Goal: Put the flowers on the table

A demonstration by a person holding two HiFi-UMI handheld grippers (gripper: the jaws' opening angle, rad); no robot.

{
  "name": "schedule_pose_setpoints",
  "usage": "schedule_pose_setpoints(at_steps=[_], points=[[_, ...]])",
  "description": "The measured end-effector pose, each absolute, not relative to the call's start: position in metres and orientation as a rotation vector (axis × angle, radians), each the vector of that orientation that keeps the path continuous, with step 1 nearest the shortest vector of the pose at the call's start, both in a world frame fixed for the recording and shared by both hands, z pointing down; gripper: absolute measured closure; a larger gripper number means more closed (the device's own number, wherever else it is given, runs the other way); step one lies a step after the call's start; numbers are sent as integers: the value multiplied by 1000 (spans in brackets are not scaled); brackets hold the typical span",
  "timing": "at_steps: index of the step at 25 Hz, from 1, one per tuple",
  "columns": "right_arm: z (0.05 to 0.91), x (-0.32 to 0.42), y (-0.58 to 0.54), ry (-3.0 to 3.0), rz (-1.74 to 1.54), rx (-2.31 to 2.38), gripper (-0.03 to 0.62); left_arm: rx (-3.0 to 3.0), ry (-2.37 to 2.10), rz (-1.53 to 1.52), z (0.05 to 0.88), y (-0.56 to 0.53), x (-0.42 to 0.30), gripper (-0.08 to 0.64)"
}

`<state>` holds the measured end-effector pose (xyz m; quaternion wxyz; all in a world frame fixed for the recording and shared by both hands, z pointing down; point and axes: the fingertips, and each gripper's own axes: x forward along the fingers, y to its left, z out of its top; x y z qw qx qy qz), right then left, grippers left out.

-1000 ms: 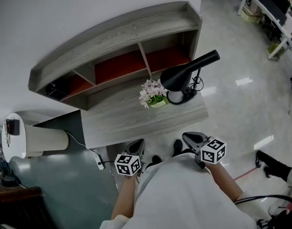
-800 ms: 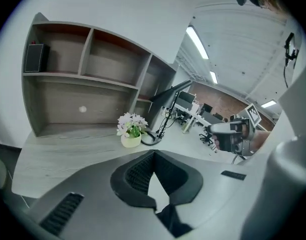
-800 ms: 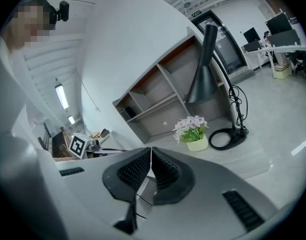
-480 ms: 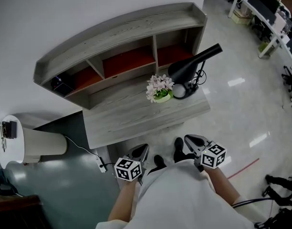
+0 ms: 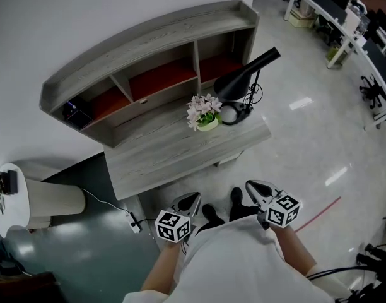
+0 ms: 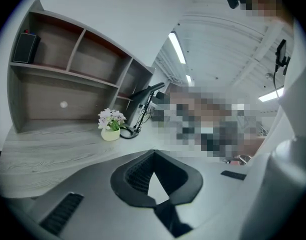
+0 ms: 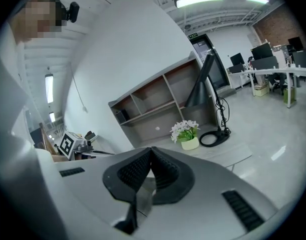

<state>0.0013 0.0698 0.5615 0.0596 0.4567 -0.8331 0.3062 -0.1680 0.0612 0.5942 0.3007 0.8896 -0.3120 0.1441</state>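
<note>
A small pot of pale pink flowers [image 5: 203, 110] stands upright on the grey wooden desk [image 5: 161, 153], towards its right end; the flowers [image 6: 111, 123] also show in the left gripper view and the flowers [image 7: 187, 133] in the right gripper view. My left gripper [image 5: 192, 200] is held low in front of my body, well short of the desk, shut with nothing in it. My right gripper [image 5: 255, 189] hangs beside it, its jaws also shut and empty. Both grippers point towards the desk.
A black desk lamp [image 5: 243, 81] with its round base and cable stands just right of the flowers. A curved shelf unit [image 5: 149, 55] tops the desk. A white round side table [image 5: 9, 188] and a power strip [image 5: 135, 221] lie left; office desks [image 5: 332, 11] far right.
The head view has shifted and the desk sits a little farther away. Both grippers stay shut at my waist; the flowers have not moved on the desk.
</note>
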Motion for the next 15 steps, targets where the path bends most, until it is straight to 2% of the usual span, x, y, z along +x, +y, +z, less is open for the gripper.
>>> schedule_pose_setpoints(at_steps=[15], points=[[545, 11, 69, -2574, 913, 1371, 574, 2369, -868, 344, 574, 69, -152, 549]])
